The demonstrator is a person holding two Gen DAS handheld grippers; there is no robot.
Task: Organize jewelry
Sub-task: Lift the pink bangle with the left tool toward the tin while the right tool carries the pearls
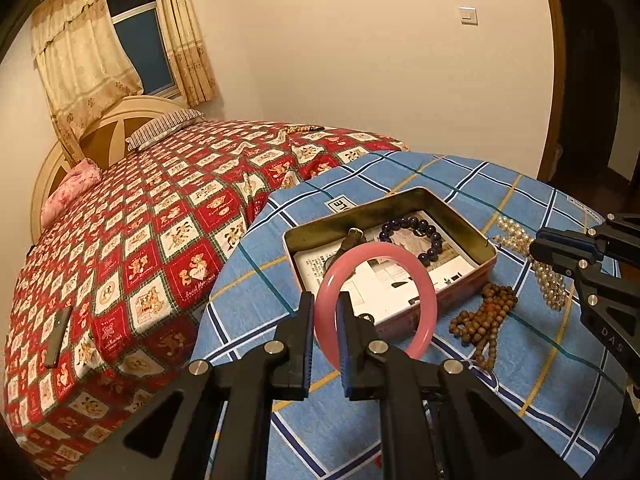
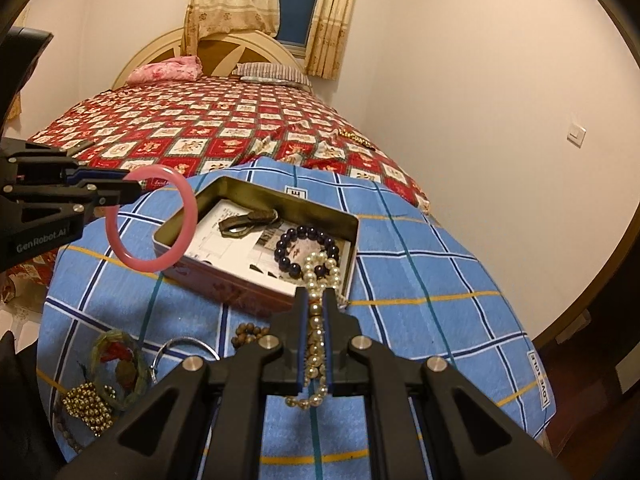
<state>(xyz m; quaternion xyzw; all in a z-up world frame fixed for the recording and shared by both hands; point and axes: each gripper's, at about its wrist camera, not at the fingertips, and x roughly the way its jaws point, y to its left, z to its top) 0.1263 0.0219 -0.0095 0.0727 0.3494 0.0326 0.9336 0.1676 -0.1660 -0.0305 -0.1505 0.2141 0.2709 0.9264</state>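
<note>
1. My left gripper [image 1: 325, 312] has its fingers pinching the rim of the pink bangle [image 1: 374, 300], which hangs in the air just in front of the tin's near-left corner.
2. My right gripper [image 2: 316, 308] has its fingers pressed tight on the pearl strand [image 2: 318, 276]. Loops of it stick out ahead of the tips over the tin's near wall, and the rest trails back between the fingers.
3. The open tin [image 2: 248, 190] sits on the blue checked cloth [image 2: 420, 272] over the bed end. Inside it lie a printed paper liner, a dark bead bracelet [image 2: 306, 250] and a small dark folded item I cannot identify.
4. Judgement: the step in hand is carrying both pieces into the tin. To do it well I bring each piece past the wall and over bare liner, lower it, then release.
5. Judgement: both hands converge on one small tin, so I go one at a time. The dangling pearls could snag the wall or drape over the dark bracelet.
6. Awaiting sorting on the cloth: wooden beads [image 1: 484, 320], gold beads [image 2: 90, 404], a green-and-red corded piece [image 2: 120, 364], a wire ring [image 2: 180, 346].
</note>
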